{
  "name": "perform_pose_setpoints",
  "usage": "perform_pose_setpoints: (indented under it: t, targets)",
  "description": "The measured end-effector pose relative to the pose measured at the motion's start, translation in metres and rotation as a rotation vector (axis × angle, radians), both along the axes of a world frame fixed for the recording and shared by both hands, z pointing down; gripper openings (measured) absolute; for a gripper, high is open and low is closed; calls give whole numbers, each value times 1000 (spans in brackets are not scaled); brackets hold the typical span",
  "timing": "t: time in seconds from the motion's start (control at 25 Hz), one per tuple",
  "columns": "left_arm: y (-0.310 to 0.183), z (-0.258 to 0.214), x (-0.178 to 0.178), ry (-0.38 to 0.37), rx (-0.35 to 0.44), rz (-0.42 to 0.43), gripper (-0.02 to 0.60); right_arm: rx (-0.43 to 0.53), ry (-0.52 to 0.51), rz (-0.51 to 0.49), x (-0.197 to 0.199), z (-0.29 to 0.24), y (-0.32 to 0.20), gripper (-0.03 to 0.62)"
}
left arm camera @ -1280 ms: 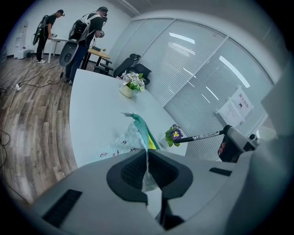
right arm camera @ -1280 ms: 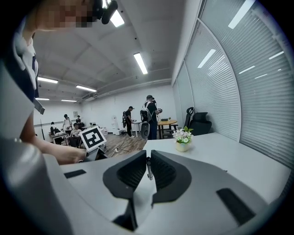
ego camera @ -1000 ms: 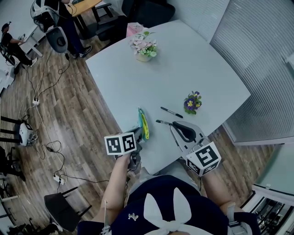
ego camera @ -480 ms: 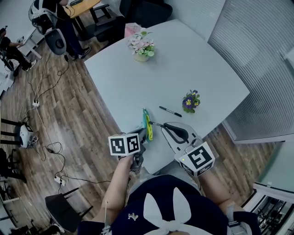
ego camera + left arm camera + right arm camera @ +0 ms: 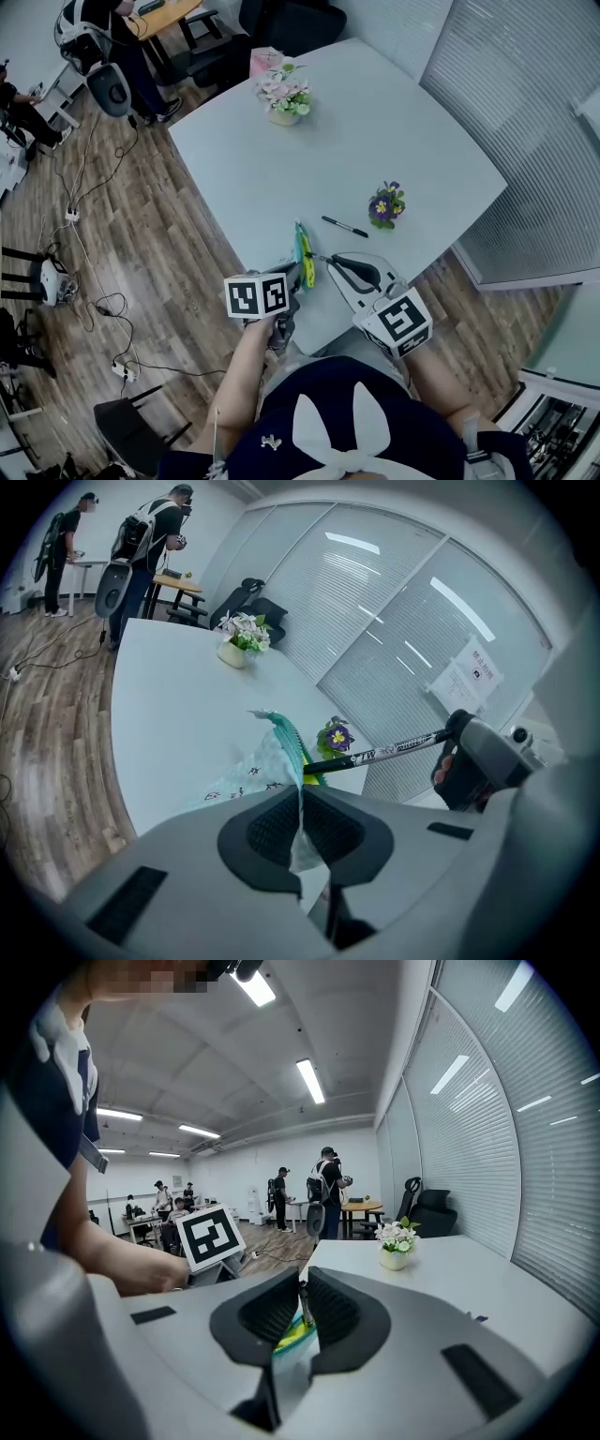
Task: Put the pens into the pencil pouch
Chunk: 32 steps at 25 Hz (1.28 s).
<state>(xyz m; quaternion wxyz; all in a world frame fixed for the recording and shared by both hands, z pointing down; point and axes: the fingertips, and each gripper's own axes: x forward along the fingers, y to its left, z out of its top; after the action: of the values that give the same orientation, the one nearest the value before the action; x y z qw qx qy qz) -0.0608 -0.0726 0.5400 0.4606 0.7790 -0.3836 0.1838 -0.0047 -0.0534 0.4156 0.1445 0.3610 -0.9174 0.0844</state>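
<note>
Count: 2 pens, 1 pencil pouch, 2 flower pots, 2 grippers, all on or over 1 white table (image 5: 375, 122).

Left gripper (image 5: 301, 803): jaws pinched together on the edge of the pencil pouch (image 5: 267, 761), with thin see-through fabric clamped between the pads. The pouch sits at the near table edge, teal zipper side up with yellow-green showing at the mouth, and sticks out straight ahead of this gripper.

Right gripper (image 5: 302, 1290): jaws narrow, clamped on pen 1 (image 5: 394, 749). The pen runs level from its jaws across to the pouch mouth. The tip meets the zipper edge, just ahead of the left gripper's jaws.

Pen 2 (image 5: 345, 226) lies loose on the table, beyond the right gripper and just beside the purple flower pot (image 5: 385, 206), apart from both grippers. The white-pink flower pot (image 5: 283, 94) is well apart, at the far side.

Hard to make out:
- Whether pen 1's tip is inside the pouch or only at the mouth; the zipper edge covers it.
- The pouch's lower part is behind the left gripper's jaws.
- In the right gripper view, pen 1 is only a dark sliver between the pads.
- In the head view, the pouch mouth is too small to read.
</note>
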Motion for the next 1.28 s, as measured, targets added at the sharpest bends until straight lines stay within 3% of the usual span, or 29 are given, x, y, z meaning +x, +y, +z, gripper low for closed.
perform_pose_setpoints:
  t: [0.92,1.28]
  targets:
    - [10,1,17,-7,-17,55,30,-103,22,-24,-4,36,-6,40]
    - [14,4,19,-12,-15,56,29,-189,1,-36,-7,64,-5,40]
